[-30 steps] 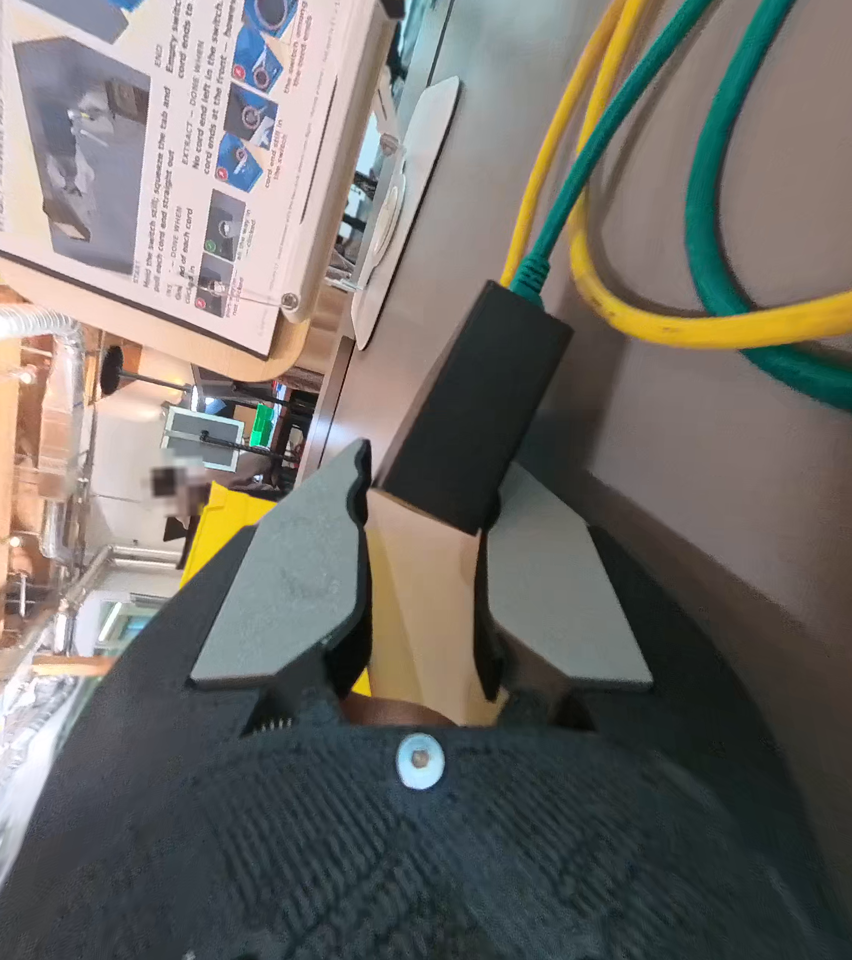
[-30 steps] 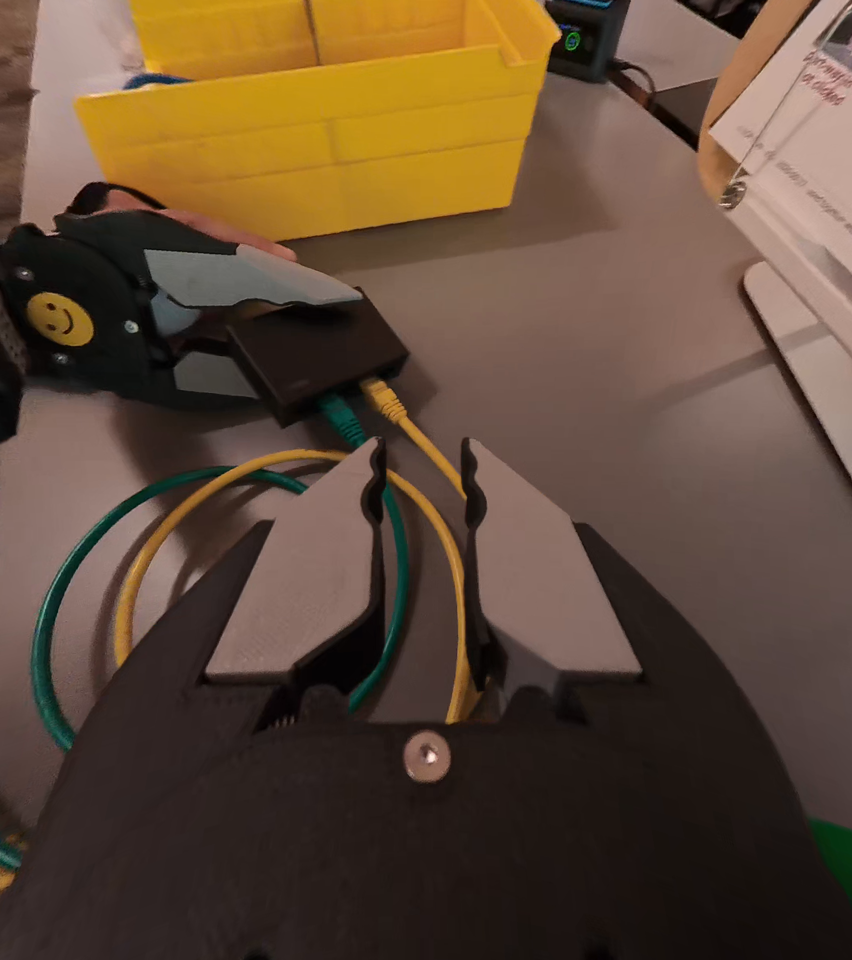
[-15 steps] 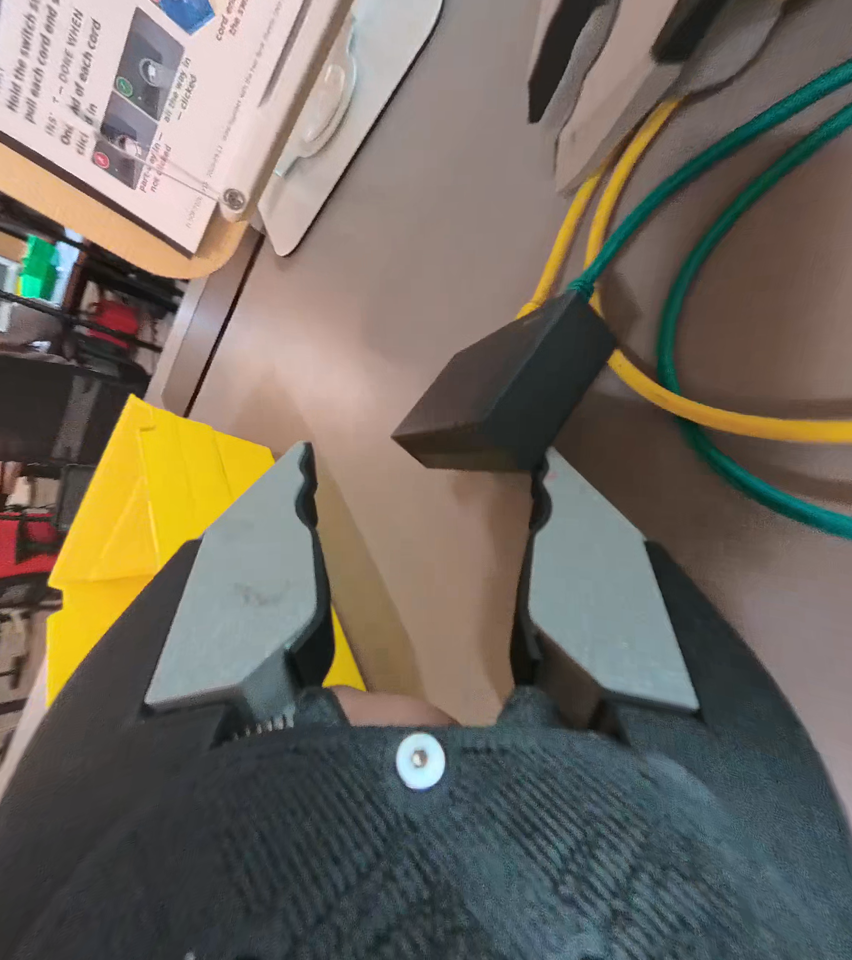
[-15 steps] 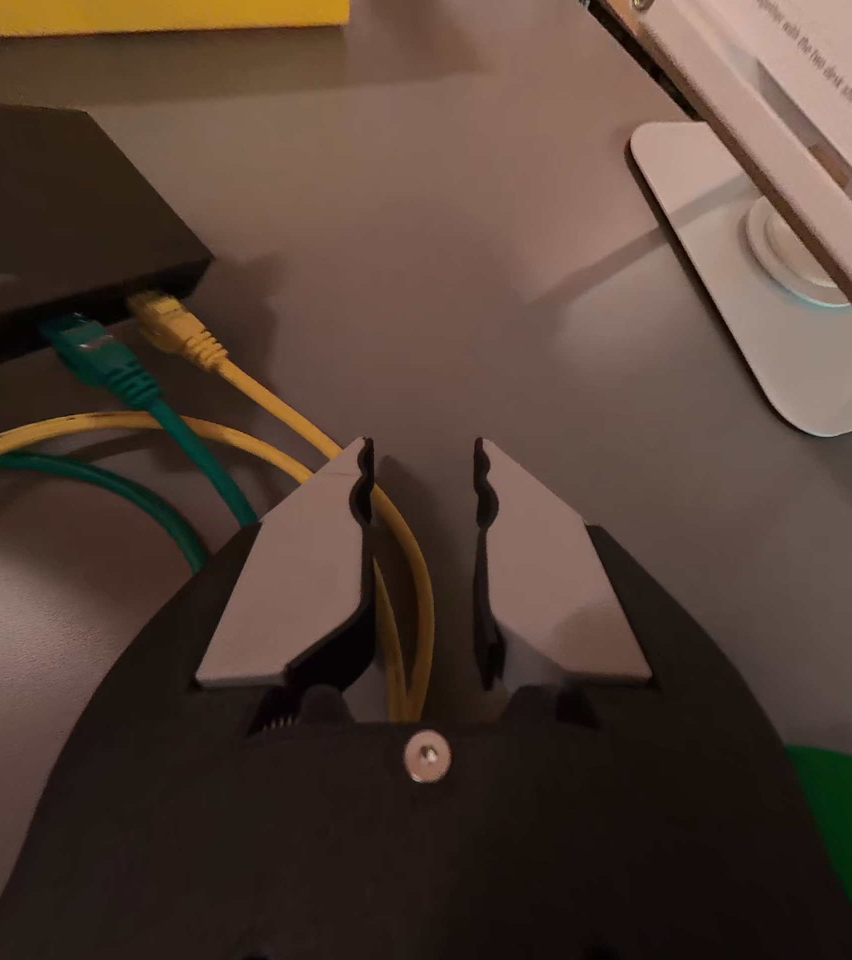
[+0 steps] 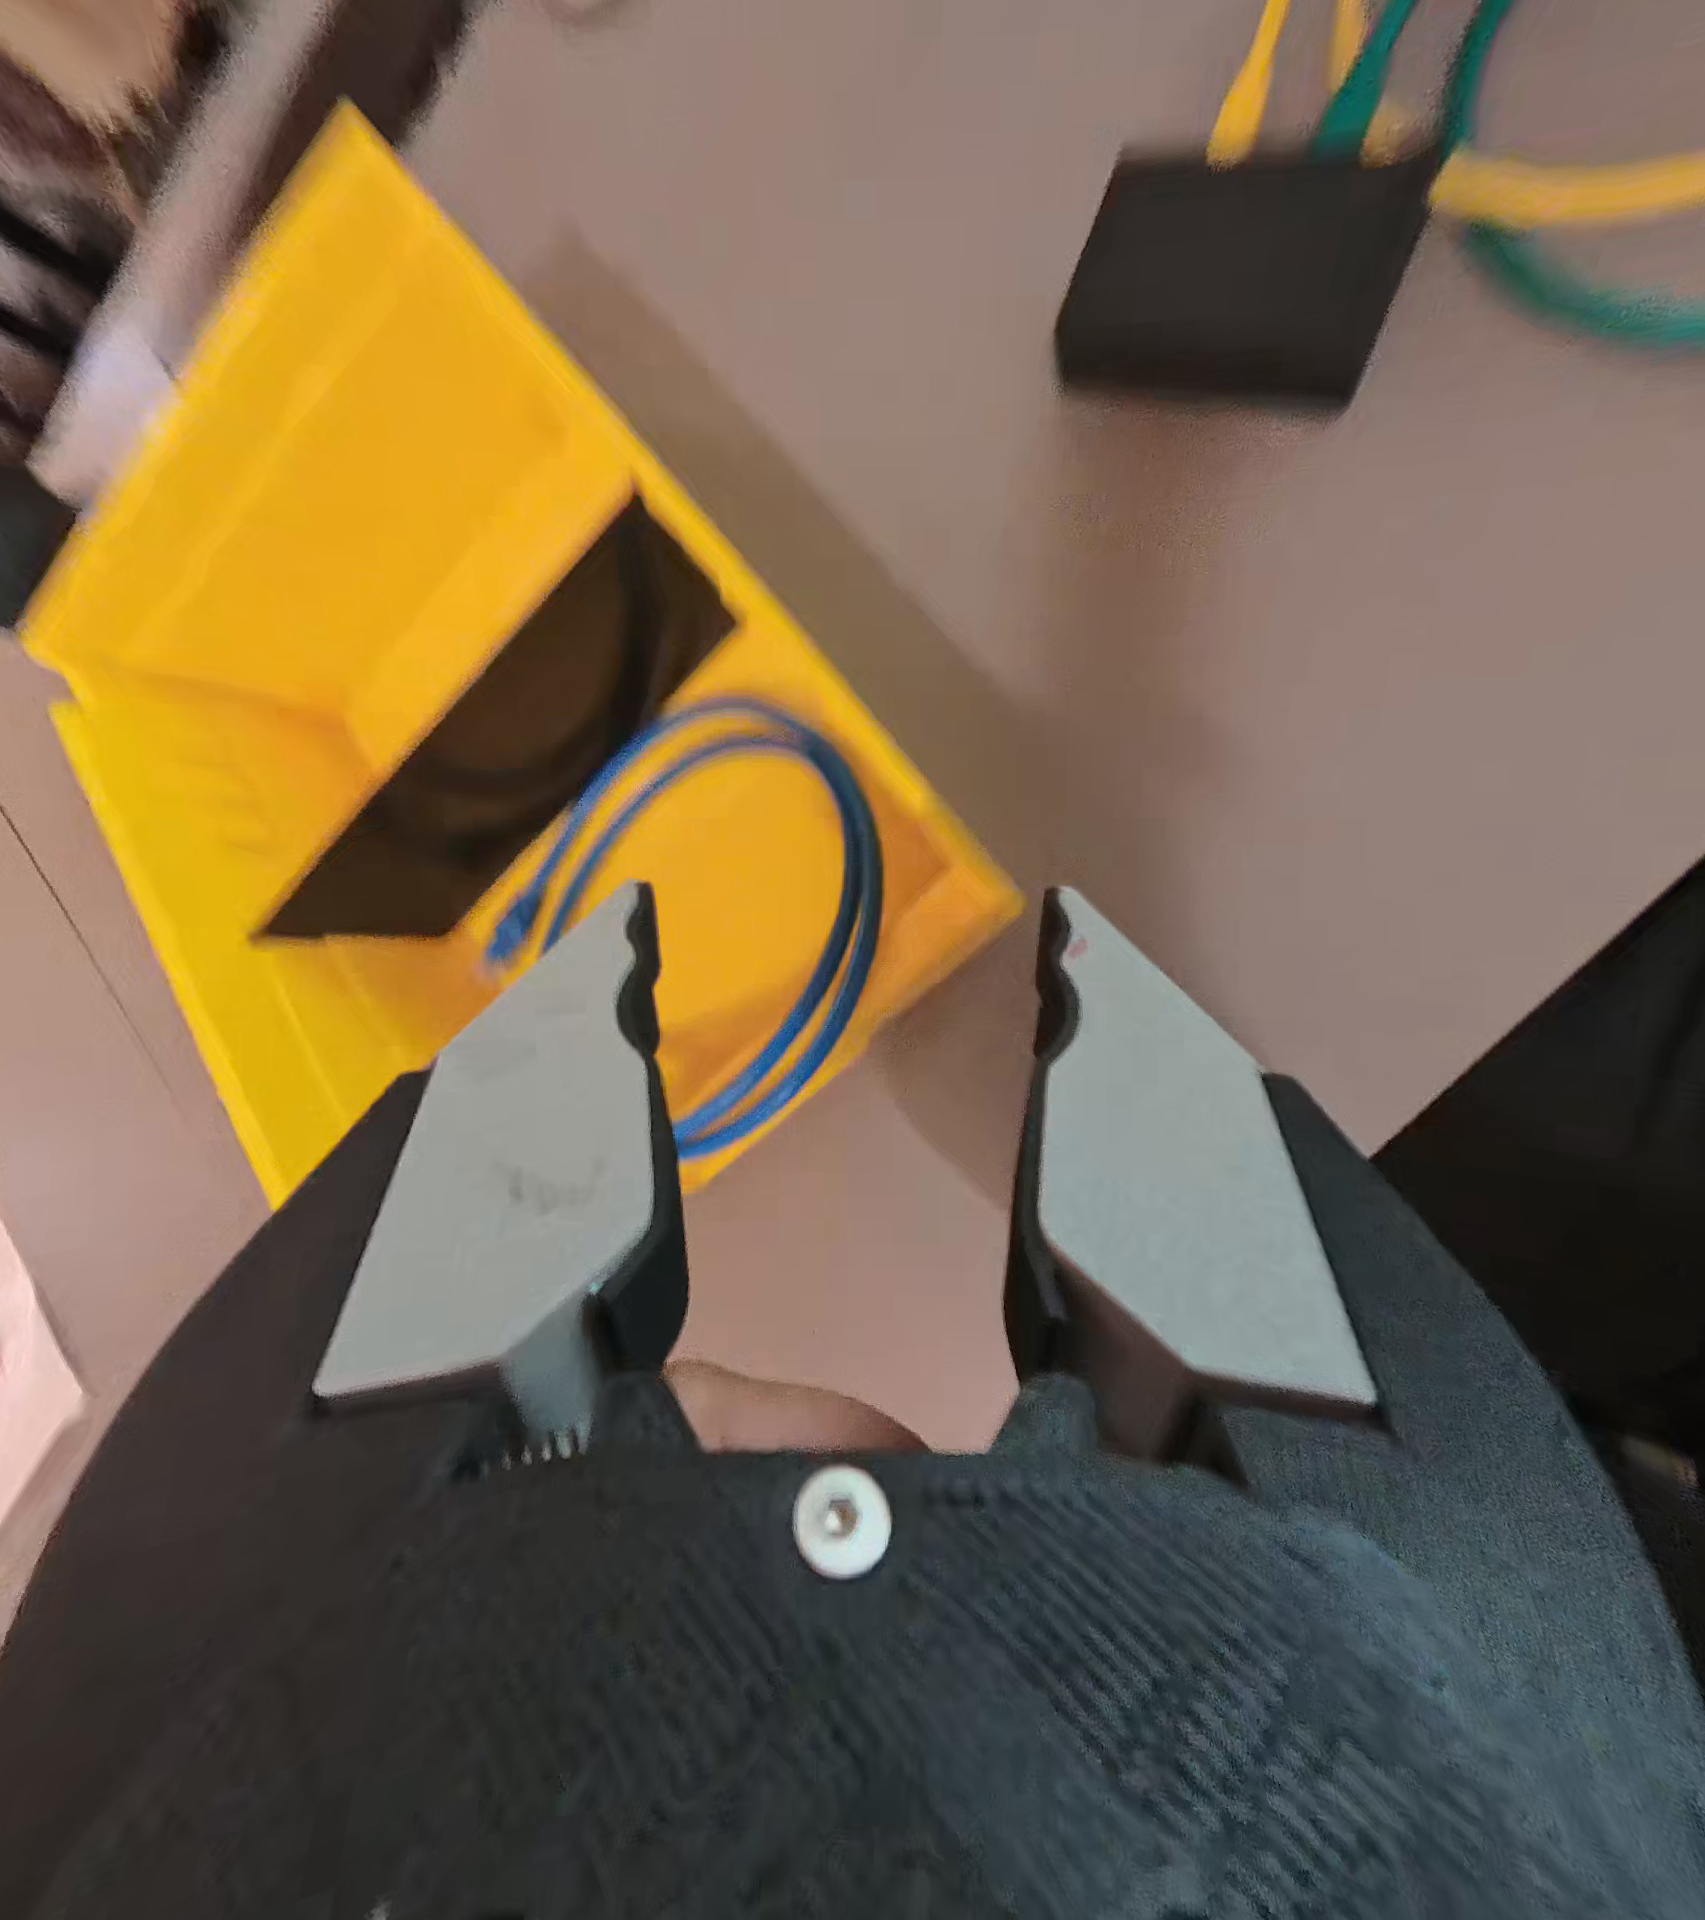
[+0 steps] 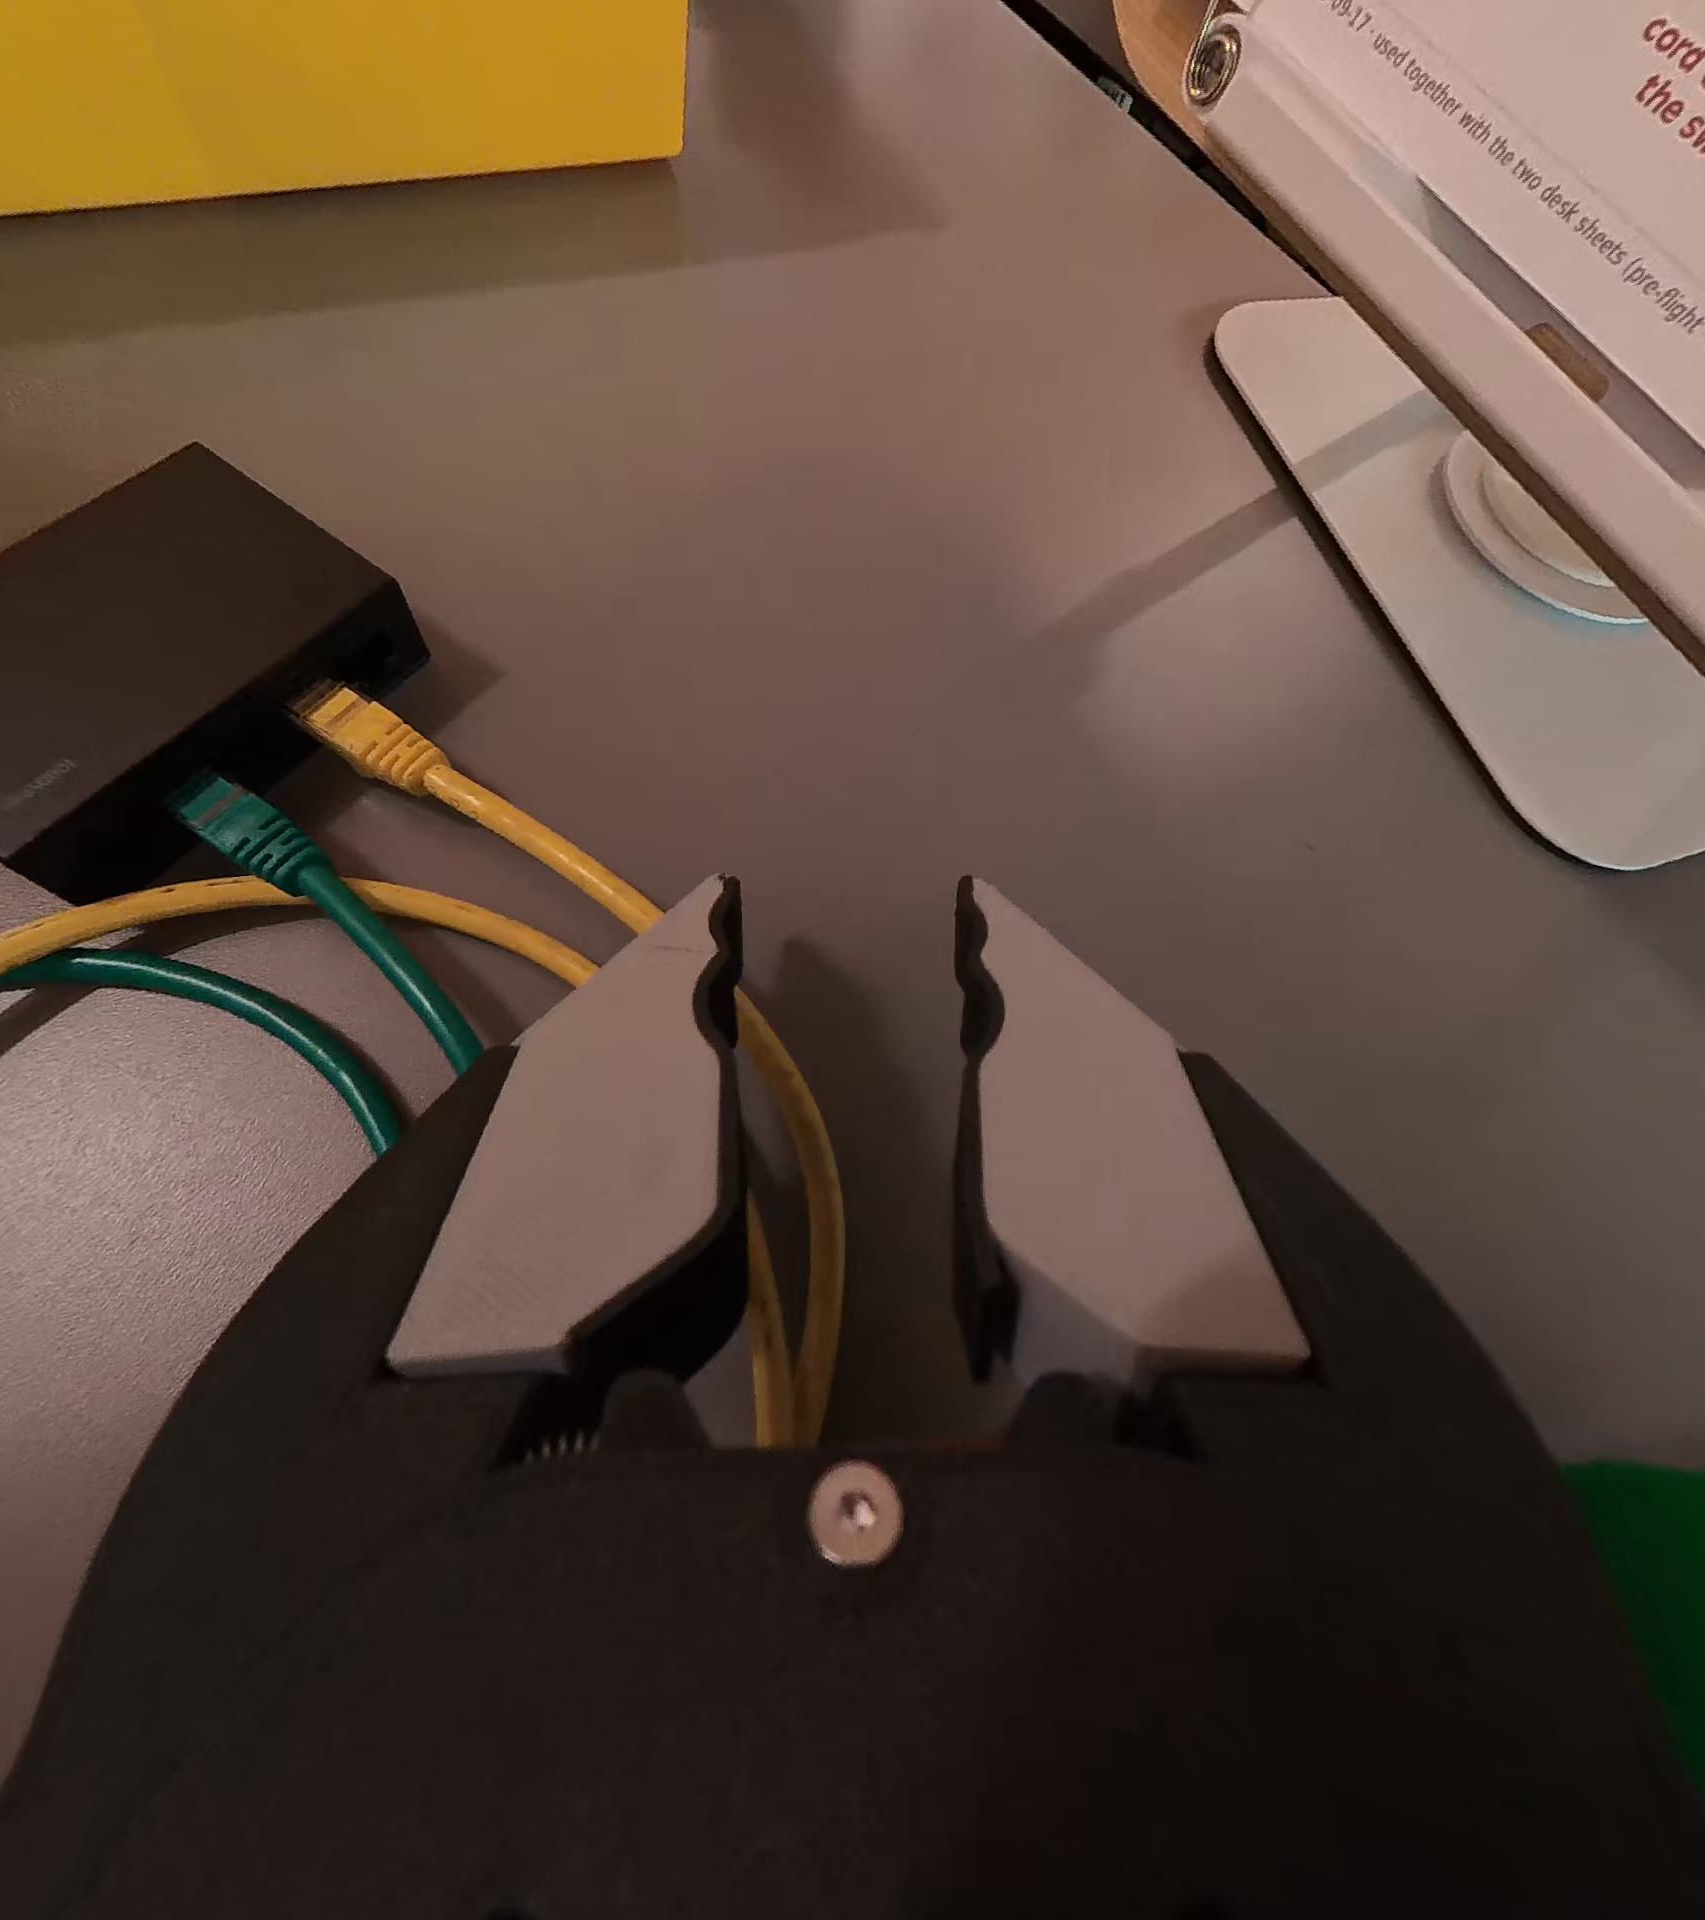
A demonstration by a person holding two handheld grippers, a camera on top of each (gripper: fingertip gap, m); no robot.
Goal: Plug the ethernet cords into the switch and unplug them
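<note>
Right wrist view shows the switch (image 6: 131, 665), a flat black box, lying on the grey table (image 6: 879, 540) ahead and to the left of the right gripper (image 6: 848, 894). Its port face looks toward this gripper and a little to the right. Two cords are seated in it side by side: the green plug (image 6: 240, 826) on the left and the yellow plug (image 6: 365, 732) on the right. Both plugs point out along the same slanted line, away from the box and toward the gripper, so a straight pull, as I judge it, should go along this line and not sideways.

The yellow cord (image 6: 536, 842) runs from its plug down under the left finger (image 6: 599, 1122) of the right gripper and makes a loop between the two fingers. The green cord (image 6: 391, 956) curves away to the left. The right gripper is parted to a middle width and holds nothing; whether the loop touches a finger I cannot tell.

In the blurred left wrist view, the left gripper (image 5: 848, 935) is spread wide and empty, above the yellow bin (image 5: 328, 540), where a blue cord (image 5: 827, 935) lies coiled. The switch (image 5: 1243, 270) is well apart from it, up and to the right, showing its closed back side. So the right gripper is the nearer one to the plugs, and it faces them; I think the yellow plug is the easier first target.
</note>
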